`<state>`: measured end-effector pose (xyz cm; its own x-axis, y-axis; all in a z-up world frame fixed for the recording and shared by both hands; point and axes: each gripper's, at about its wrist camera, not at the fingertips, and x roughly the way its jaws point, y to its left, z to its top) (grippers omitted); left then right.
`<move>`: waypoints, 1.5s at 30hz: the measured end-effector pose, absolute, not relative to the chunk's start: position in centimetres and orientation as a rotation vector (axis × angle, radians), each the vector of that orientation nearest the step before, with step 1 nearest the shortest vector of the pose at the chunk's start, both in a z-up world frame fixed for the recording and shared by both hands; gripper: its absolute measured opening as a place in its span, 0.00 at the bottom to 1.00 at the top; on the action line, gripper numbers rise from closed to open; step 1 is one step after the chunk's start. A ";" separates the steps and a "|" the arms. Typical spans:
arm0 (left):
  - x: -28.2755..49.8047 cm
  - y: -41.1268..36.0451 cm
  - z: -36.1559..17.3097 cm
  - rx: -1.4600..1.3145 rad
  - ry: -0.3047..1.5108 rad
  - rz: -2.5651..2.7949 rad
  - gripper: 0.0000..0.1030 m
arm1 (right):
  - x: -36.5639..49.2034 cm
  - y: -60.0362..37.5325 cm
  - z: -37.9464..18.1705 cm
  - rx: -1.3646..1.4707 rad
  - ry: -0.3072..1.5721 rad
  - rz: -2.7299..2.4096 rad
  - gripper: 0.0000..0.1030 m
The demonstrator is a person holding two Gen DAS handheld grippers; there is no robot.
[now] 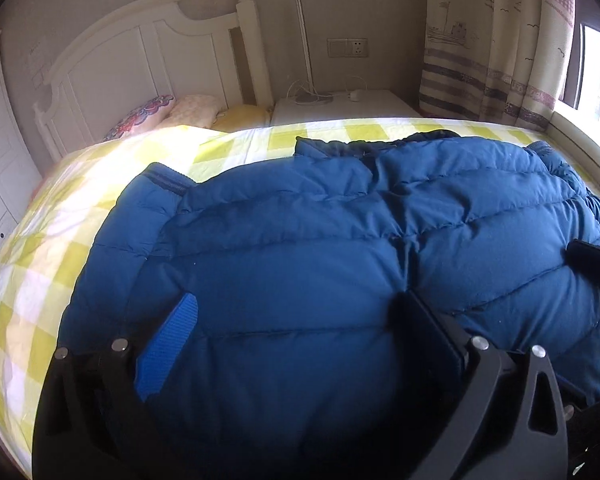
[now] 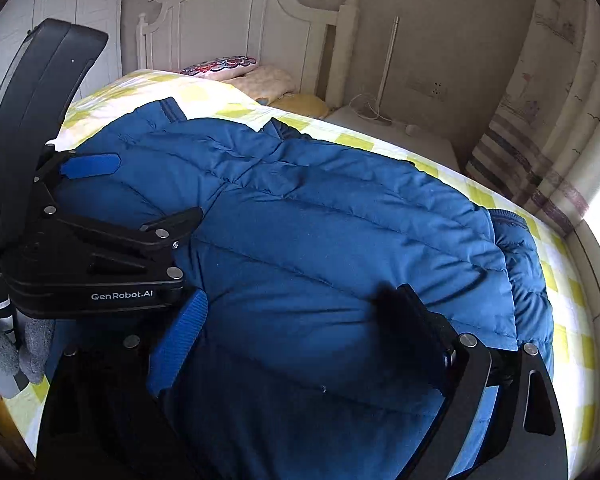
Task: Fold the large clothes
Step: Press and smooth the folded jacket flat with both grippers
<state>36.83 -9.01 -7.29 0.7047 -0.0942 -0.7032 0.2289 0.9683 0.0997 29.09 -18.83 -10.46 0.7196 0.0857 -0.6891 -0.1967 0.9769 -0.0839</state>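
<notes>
Left wrist view: blue padded jacket [image 1: 320, 240] spread flat on checked bed [image 1: 40, 264], ready for folding. Left gripper [image 1: 300, 312] open over its near part (nothing pinched).

Right wrist view: right gripper [image 2: 296, 300] likewise wide open above the jacket [image 2: 320, 220], clear of cloth.
</notes>
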 end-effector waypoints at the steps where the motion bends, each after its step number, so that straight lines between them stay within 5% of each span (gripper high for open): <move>1: 37.0 -8.6 -7.2 0.171 0.782 -0.185 0.98 | 29.0 -19.1 -10.3 -0.157 0.759 0.156 0.87; 8: 37.5 0.2 -4.5 0.120 0.711 -0.021 0.98 | 28.0 -27.7 -9.2 -0.073 0.748 -0.006 0.87; 15: 40.8 8.7 -8.3 -0.145 0.862 -0.048 0.98 | 27.3 -35.4 -12.1 0.247 0.728 0.023 0.90; 30: 38.4 7.4 -6.6 -0.028 0.770 0.112 0.97 | 25.9 -34.5 -10.9 0.256 0.725 -0.083 0.90; 36: 30.7 2.1 -3.0 -0.038 0.644 -0.049 0.97 | 21.1 -25.3 -8.1 0.070 0.611 0.052 0.90; 45: 27.9 -5.0 -7.5 0.089 0.711 -0.109 0.98 | 20.6 -18.7 -11.7 -0.178 0.664 0.053 0.90</move>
